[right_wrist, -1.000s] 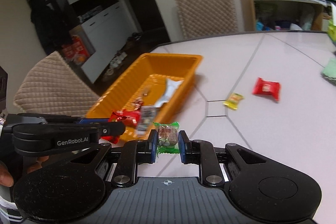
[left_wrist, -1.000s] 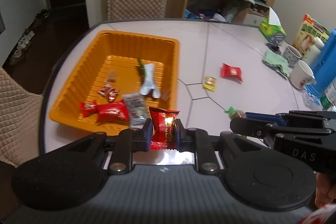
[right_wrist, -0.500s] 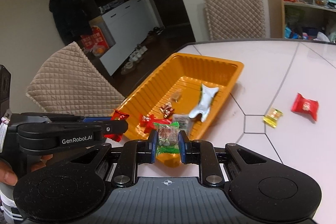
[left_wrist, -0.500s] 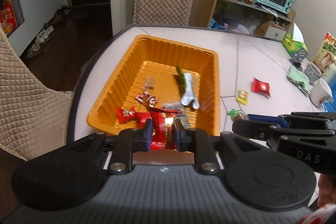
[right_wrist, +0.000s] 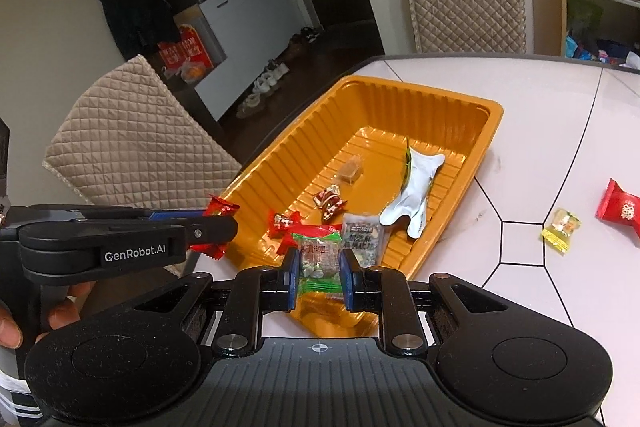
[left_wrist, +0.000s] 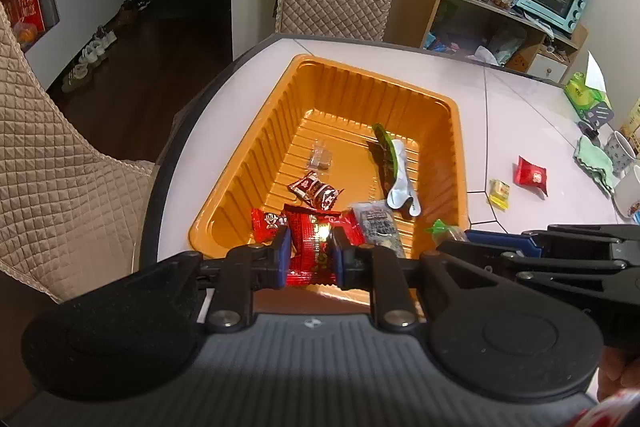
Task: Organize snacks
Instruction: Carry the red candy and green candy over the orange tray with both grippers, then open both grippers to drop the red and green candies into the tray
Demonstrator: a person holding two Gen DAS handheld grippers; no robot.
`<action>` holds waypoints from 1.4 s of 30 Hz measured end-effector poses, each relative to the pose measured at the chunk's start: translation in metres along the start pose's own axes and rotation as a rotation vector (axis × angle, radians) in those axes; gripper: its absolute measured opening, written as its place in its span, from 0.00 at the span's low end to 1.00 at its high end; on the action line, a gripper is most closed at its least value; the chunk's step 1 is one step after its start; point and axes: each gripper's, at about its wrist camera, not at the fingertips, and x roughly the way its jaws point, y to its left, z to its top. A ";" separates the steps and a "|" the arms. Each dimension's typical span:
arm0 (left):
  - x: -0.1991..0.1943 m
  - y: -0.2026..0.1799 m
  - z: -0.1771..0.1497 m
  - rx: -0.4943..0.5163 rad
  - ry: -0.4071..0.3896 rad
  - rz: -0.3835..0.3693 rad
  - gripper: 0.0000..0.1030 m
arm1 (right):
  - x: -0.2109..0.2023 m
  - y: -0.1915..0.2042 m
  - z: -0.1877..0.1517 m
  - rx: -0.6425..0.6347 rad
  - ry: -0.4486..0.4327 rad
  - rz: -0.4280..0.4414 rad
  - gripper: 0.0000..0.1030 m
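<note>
Orange ribbed plastic tray (left_wrist: 460, 131) sits at the near-left corner of the white table (left_wrist: 532, 115); that's your drop target, and both loads are at its near end. It already holds several wrapped snacks on its floor, mostly bunched at the near end, with a white pouch (right_wrist: 416, 183) further in on the right side.

Your left gripper (left_wrist: 310, 253) is clamped on a red foil snack packet (left_wrist: 308, 239), your right gripper (right_wrist: 320, 277) on a green-edged clear candy packet (right_wrist: 318, 255). Each packet is pinched flat between its blue pads.

To do the drop well:
- Carry each packet clearly past the near rim before you let go. Both look low and close to that wall, so a release short of it could land on the rim or the table.
- Aim for the bare floor toward the far end, not onto the pile.
- Keep the two grippers side by side without crossing; they're close together.
- Open fully and wait for the foil to fall free, since thin wrappers may cling to a pad.

Not yet collected on the table: a red packet (right_wrist: 620, 207) and a small yellow candy (right_wrist: 562, 225), just beside each other, right of the tray.
</note>
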 end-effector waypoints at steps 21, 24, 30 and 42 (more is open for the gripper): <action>0.067 -0.013 0.052 0.053 -0.005 -0.103 0.19 | 0.044 -0.031 0.044 0.042 -0.031 -0.065 0.21; 0.076 -0.016 0.057 0.056 0.000 -0.113 0.19 | 0.046 -0.036 0.047 0.051 -0.033 -0.072 0.21; 0.087 -0.014 0.062 0.035 0.008 -0.118 0.31 | 0.048 -0.042 0.048 0.067 -0.029 -0.076 0.21; 0.075 0.006 0.054 0.005 0.034 -0.069 0.33 | 0.059 -0.037 0.054 0.054 -0.023 -0.047 0.21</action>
